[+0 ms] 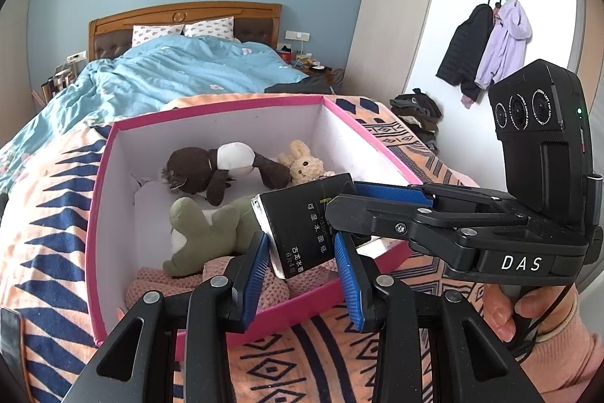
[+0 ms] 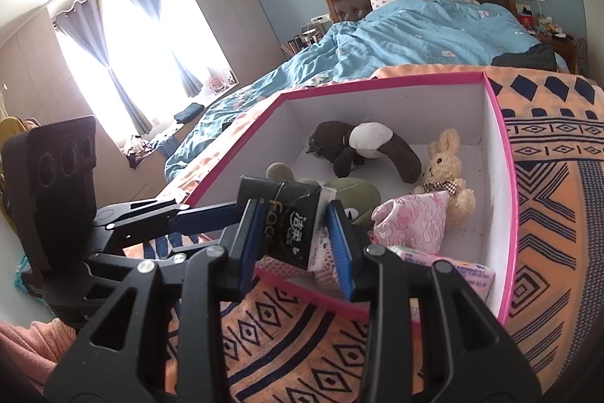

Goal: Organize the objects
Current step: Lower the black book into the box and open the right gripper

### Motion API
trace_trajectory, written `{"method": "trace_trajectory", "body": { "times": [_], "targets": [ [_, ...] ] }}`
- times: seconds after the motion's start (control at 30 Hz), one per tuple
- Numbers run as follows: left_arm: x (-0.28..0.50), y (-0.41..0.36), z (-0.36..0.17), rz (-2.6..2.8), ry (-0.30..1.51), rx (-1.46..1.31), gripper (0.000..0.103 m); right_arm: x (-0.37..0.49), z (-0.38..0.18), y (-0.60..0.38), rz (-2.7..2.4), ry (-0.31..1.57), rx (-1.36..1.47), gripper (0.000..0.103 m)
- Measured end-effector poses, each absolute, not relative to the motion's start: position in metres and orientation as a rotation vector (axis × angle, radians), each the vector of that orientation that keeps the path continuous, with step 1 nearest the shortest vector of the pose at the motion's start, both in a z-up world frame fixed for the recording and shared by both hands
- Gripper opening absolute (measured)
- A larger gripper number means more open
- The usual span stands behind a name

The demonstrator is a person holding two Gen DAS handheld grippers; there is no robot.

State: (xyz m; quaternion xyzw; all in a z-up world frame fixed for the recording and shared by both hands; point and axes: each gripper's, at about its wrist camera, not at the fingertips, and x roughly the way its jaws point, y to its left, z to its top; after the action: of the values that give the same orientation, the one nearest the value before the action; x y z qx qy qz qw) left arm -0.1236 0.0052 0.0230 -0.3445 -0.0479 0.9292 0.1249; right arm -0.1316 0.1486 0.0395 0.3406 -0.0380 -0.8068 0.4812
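Observation:
A black tissue pack [image 1: 302,225] hangs over the near end of a pink-rimmed white box [image 1: 226,108]. My left gripper [image 1: 302,270] is shut on its lower end. My right gripper [image 1: 339,201] comes in from the right and is shut on its upper end. The right wrist view shows the same pack [image 2: 290,225] between the right gripper's [image 2: 296,237] blue pads, with the left gripper [image 2: 238,210] reaching in from the left. Inside the box [image 2: 377,82] lie a brown plush [image 2: 362,146], a cream bunny [image 2: 445,169], a green plush [image 2: 351,191] and a pink pouch [image 2: 411,221].
The box rests on an orange patterned blanket [image 2: 547,176] at the foot of a bed with a blue duvet [image 1: 188,67]. A pink knit piece [image 1: 166,282] and a pink packet [image 2: 453,267] fill the box's near end. Coats [image 1: 487,44] hang on the right wall.

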Motion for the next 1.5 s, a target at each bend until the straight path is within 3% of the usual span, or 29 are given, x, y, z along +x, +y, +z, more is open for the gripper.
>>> {"method": "trace_trajectory", "body": {
  "times": [0.5, 0.7, 0.8, 0.9, 0.97, 1.07, 1.13, 1.2, 1.5],
  "targets": [
    [-0.151, 0.0, -0.002, 2.706, -0.135, -1.143, 0.038, -0.153, 0.016, 0.129, -2.001, -0.044, 0.937, 0.038],
    [-0.146, -0.009, -0.003, 2.753, -0.151, -1.121, 0.06, -0.148, 0.019, 0.128, -2.127, 0.052, 0.893, 0.043],
    [-0.135, -0.013, 0.001, 2.77, -0.168, -1.069, 0.078, -0.141, 0.021, 0.134, -2.139, 0.066, 0.87, 0.045],
    [-0.115, -0.014, 0.007, 2.795, -0.159, -0.985, 0.086, -0.128, 0.024, 0.142, -2.15, 0.089, 0.832, 0.051],
    [-0.103, -0.014, 0.01, 2.801, -0.161, -0.942, 0.099, -0.116, 0.027, 0.147, -2.152, 0.104, 0.798, 0.056],
    [-0.078, -0.012, 0.014, 2.839, -0.155, -0.844, 0.103, -0.093, 0.027, 0.157, -2.169, 0.128, 0.738, 0.073],
    [-0.064, -0.01, 0.014, 2.862, -0.154, -0.816, 0.103, -0.077, 0.024, 0.165, -2.206, 0.153, 0.692, 0.093],
    [-0.054, -0.009, 0.008, 2.895, -0.177, -0.811, 0.103, -0.061, 0.02, 0.173, -2.249, 0.173, 0.653, 0.102],
    [-0.035, -0.005, -0.021, 2.929, -0.209, -0.962, 0.103, -0.036, -0.017, 0.187, -2.317, 0.181, 0.774, 0.103]
  ]
}}
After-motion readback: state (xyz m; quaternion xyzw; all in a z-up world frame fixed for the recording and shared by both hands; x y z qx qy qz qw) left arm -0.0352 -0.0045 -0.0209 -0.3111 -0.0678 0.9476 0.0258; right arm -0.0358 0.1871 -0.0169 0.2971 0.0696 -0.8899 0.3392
